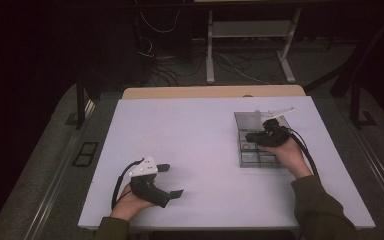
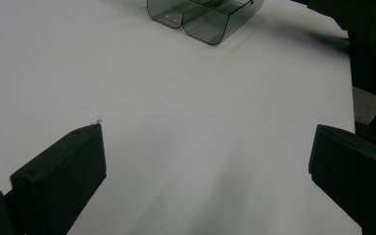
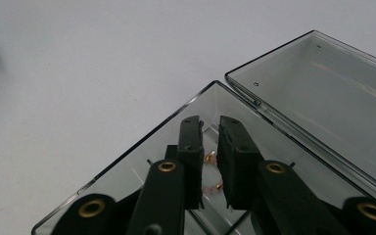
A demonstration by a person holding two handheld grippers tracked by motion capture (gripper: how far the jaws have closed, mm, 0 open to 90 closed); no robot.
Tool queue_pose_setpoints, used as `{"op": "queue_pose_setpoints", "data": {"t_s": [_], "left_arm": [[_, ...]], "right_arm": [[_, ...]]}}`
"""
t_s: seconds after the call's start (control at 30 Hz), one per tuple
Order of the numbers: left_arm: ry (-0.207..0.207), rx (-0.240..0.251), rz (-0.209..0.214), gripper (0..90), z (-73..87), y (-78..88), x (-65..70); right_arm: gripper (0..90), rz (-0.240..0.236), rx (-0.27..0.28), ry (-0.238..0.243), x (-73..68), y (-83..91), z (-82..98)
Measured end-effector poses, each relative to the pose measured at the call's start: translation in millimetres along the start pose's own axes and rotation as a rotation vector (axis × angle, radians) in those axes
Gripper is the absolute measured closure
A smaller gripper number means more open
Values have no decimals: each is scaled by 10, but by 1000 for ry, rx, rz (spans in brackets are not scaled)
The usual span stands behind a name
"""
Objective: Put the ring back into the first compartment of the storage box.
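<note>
Right gripper (image 3: 209, 161) working inside the clear smoked-plastic compartment box (image 1: 243, 131), near the right edge of the white table (image 1: 180, 145).

Jaws nearly together over small brass-coloured bits (image 3: 209, 157) in a compartment; a narrow gap between them, and I cannot tell if a piece is pinched. Hinged lid (image 3: 323, 103) lies open beside the box. Left gripper (image 1: 170, 180) idles at the table's near-left part, jaws wide apart, holding nothing. Looks like a pick or drop step; next needs a straight lift clear of the dividers.

Dim lab: floor cables (image 1: 180, 70), bench frame (image 1: 250, 35)
</note>
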State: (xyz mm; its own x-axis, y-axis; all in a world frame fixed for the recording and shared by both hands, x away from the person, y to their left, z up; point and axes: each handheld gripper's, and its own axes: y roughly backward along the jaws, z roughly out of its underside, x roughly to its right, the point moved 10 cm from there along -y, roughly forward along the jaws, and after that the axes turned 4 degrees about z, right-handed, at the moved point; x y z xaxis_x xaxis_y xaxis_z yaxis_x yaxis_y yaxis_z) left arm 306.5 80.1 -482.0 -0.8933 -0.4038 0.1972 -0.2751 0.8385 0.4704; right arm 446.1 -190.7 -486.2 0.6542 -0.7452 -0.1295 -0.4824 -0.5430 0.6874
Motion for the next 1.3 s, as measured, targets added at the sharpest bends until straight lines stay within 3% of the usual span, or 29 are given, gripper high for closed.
{"op": "queue_pose_setpoints", "data": {"t_s": [0.57, 0.83, 1.1, 1.3], "left_arm": [[-1, -3, -5, 0, 1, -2, -5], [9, 0, -8, 0, 1, -8, -25], [18, 3, -18, 0, -2, -7, -42], [11, -2, -19, 0, -3, -3, -36]], "right_arm": [[397, -7, 64, -31, 6, 159, -69], [257, 38, 106, -1, -37, 216, -90], [134, 34, 128, -3, -102, 267, -106], [116, 37, 130, 24, -153, 267, -101]]}}
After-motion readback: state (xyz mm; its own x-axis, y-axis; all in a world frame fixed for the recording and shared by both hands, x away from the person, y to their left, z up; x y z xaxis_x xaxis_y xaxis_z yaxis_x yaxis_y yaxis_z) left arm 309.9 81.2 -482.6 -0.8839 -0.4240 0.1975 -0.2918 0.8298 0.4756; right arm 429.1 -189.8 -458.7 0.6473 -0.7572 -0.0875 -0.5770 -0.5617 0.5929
